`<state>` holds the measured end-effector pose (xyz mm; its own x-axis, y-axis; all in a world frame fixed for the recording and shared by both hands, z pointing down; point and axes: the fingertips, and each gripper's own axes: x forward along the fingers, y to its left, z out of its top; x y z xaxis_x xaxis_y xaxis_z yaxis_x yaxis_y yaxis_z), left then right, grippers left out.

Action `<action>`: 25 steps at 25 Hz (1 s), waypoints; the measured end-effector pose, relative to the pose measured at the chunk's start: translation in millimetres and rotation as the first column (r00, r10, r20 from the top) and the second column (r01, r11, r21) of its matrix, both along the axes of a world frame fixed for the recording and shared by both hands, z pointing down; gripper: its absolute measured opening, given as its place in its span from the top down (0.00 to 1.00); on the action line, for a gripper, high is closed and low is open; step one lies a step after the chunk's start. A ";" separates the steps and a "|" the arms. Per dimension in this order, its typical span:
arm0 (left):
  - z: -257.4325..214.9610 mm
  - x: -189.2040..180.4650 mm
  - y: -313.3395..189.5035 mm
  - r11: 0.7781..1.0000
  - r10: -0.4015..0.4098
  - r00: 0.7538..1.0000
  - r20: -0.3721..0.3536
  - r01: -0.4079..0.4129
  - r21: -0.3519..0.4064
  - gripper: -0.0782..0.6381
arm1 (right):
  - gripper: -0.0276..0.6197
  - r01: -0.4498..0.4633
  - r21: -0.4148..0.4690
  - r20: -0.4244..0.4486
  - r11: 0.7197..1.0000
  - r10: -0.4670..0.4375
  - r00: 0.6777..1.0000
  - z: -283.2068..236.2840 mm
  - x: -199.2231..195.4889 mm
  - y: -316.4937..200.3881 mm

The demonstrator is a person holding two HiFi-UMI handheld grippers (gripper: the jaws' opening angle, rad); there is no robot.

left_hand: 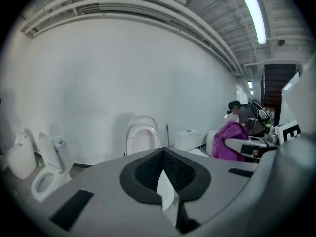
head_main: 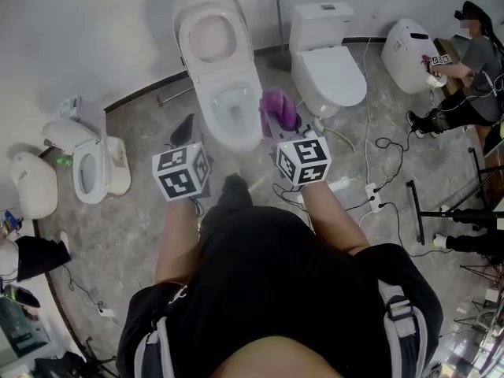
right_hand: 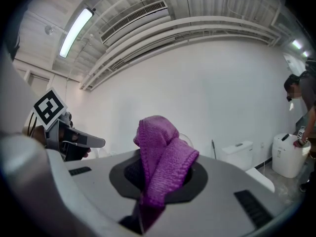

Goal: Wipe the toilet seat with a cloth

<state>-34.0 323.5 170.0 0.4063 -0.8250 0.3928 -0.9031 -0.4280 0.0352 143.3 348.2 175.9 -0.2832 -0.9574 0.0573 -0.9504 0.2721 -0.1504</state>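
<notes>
A white toilet (head_main: 228, 105) stands in front of me with its lid (head_main: 211, 34) raised against the wall; the left gripper view shows the toilet (left_hand: 142, 138) straight ahead. My right gripper (head_main: 279, 124) is shut on a purple cloth (head_main: 277, 109), held just right of the bowl's rim. In the right gripper view the cloth (right_hand: 162, 157) bulges up from between the jaws. My left gripper (head_main: 184, 129) hangs left of the bowl, shut with nothing in it; its jaws meet in the left gripper view (left_hand: 166, 181), which also shows the cloth (left_hand: 229, 139) at the right.
A second toilet (head_main: 327, 61) with its lid down stands to the right, a small one (head_main: 94, 168) to the left. A person (head_main: 472, 69) crouches by another unit (head_main: 409, 53) at far right. Cables and a power strip (head_main: 372, 197) lie on the floor at right.
</notes>
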 end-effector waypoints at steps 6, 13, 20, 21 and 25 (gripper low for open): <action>5.2 -1.4 -39.9 1.000 -0.001 0.999 0.044 0.000 0.017 0.88 | 0.87 0.003 -0.010 -0.011 1.000 -0.003 1.000 4.5 -3.8 -38.5; 15.0 -5.4 -121.5 1.000 0.014 1.000 -0.006 -0.014 -0.006 0.88 | 0.87 -0.015 -0.046 -0.050 0.999 0.013 0.999 14.4 -9.4 -112.3; 20.8 -22.8 -227.0 0.998 0.038 0.998 -0.044 -0.039 -0.038 0.88 | 0.87 -0.036 -0.070 -0.088 0.997 0.030 0.996 12.0 -28.6 -220.8; 20.5 -27.8 -242.3 0.998 0.039 0.998 -0.051 -0.041 -0.043 0.88 | 0.87 -0.036 -0.074 -0.092 0.997 0.029 0.995 10.4 -33.9 -237.4; 20.1 -47.2 -303.1 0.998 0.035 0.997 -0.073 -0.039 -0.052 0.88 | 0.87 -0.033 -0.085 -0.158 0.996 0.020 0.987 5.0 -53.5 -302.3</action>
<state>-81.2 20.4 190.1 0.4647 -0.7878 0.4042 -0.8811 -0.4567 0.1229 89.8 45.9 180.9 -0.2386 -0.9538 0.1824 -0.9708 0.2388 -0.0210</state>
